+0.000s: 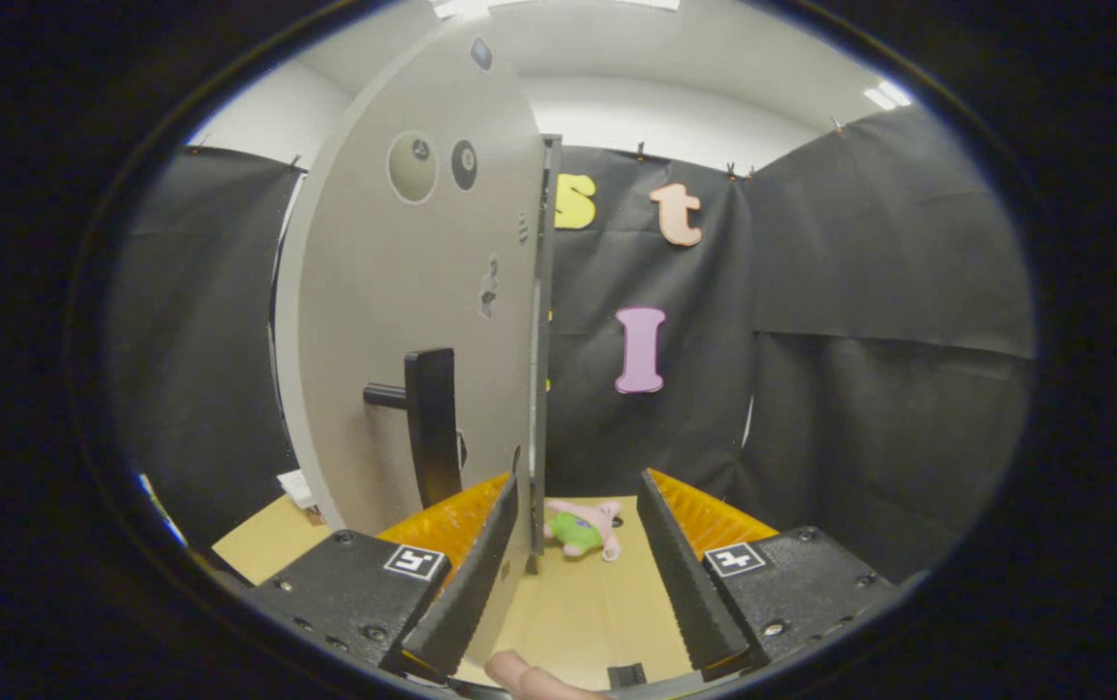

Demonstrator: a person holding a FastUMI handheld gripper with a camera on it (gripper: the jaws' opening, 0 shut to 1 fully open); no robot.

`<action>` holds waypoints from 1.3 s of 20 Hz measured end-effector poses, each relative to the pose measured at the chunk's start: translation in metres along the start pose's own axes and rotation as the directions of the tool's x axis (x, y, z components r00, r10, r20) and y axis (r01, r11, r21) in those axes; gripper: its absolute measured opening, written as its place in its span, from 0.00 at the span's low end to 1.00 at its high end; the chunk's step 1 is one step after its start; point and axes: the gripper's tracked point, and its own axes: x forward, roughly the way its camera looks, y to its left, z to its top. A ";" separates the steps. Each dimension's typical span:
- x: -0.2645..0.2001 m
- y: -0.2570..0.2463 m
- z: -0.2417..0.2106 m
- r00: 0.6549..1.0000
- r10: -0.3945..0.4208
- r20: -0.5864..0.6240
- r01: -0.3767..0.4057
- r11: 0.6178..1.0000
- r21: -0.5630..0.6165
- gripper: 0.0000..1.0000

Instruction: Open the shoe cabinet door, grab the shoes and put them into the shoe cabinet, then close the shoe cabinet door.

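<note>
- The grey cabinet door (402,321) stands open, edge-on, rising just ahead of the left finger, its lower edge reaching down between the fingers.
- The wooden bench (577,608) runs under and beyond the fingers.
- The gripper (577,574) has its fingers (466,583) spread apart, grasping nothing; the left one sits close against the door's edge.
- A black handle (430,428) juts from the door face, above the left finger.
- A pink and green plush toy (585,530) lies on the bench beyond the fingers, just right of the door's edge.
- A fingertip (519,673) shows near the fingers' base.
</note>
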 end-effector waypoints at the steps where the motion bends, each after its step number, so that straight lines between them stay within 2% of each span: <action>1: 0.000 0.011 0.001 1.000 0.011 0.001 -0.011 1.000 -0.003 0.83; 7: 0.012 0.071 -0.002 0.997 0.070 -0.022 -0.069 0.996 0.058 0.83; 11: 0.029 0.109 0.007 0.999 0.042 0.007 -0.042 0.997 0.064 0.83; 14: 0.048 0.156 0.007 0.999 0.033 0.014 -0.034 0.997 0.071 0.83; 18: 0.079 0.222 0.010 0.998 0.062 0.025 -0.063 0.997 0.050 0.85; 23: 0.109 0.239 0.019 0.996 -0.046 0.077 0.046 0.999 -0.001 0.86; 26: 0.109 0.237 0.019 0.994 -0.059 0.088 0.060 0.998 -0.006 0.86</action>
